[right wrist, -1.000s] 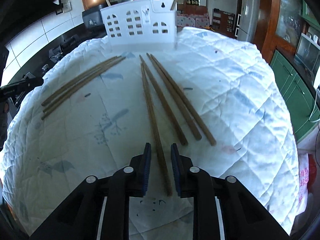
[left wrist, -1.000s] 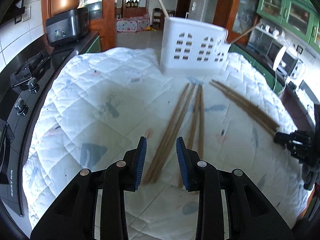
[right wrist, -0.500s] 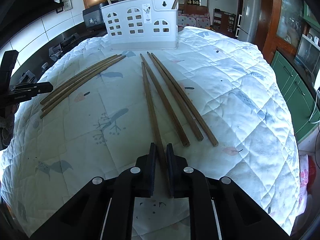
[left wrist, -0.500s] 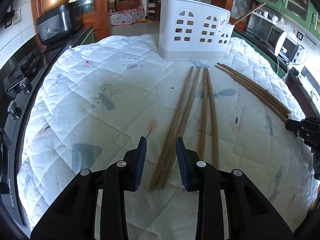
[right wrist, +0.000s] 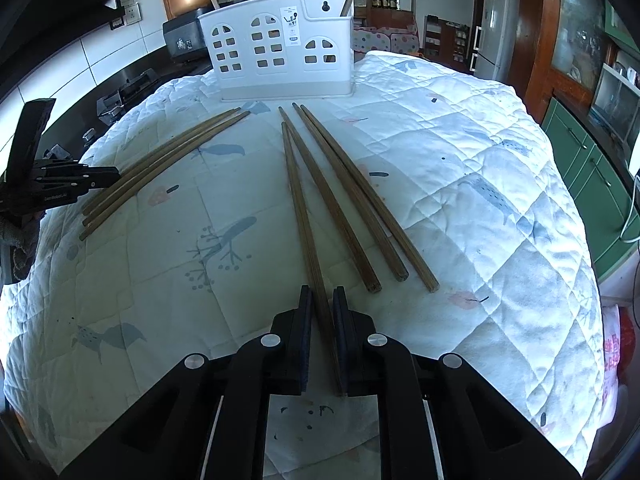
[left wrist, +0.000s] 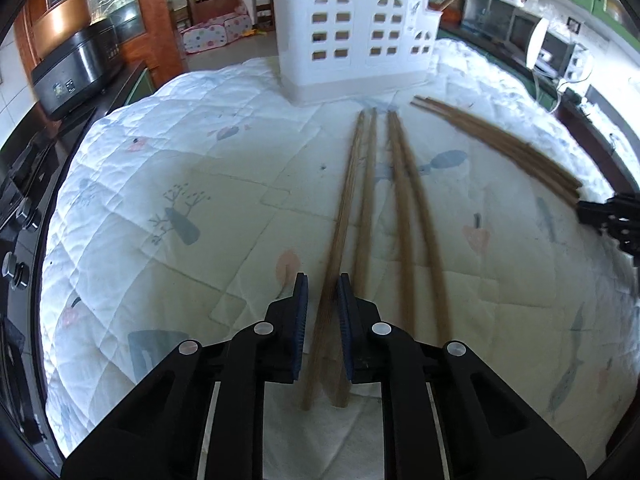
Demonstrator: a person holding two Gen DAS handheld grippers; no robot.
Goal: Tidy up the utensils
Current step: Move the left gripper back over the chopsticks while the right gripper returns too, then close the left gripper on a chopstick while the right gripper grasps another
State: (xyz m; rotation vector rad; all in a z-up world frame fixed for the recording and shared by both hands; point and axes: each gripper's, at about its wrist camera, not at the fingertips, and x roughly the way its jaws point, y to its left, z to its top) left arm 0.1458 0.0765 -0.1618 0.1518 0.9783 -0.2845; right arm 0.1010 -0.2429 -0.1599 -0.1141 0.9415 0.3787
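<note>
The step in hand looks like picking chopsticks off the quilted cloth so they can go into the white holder standing at the far edge of the table. To do it well, each grip should sit square on the thick near end of the wood, catching only the intended sticks, and the lift should come straight up before any swing toward the holder, so the long tips do not drag the neighbours out of line or snag the soft cloth. The left gripper points down at the near end of the leftmost pair of chopsticks; its jaws are closing, nearly together, with two sticks between the blue pads, though whether the pads press the wood yet is hard to tell. Just to the right of it lie two more sticks, and farther right a bundle whose near end reaches the other tool. The right gripper is all but closed on a single chopstick, pads against its sides near the thick end, the stick flat on the cloth; three more lie just to its right.
</note>
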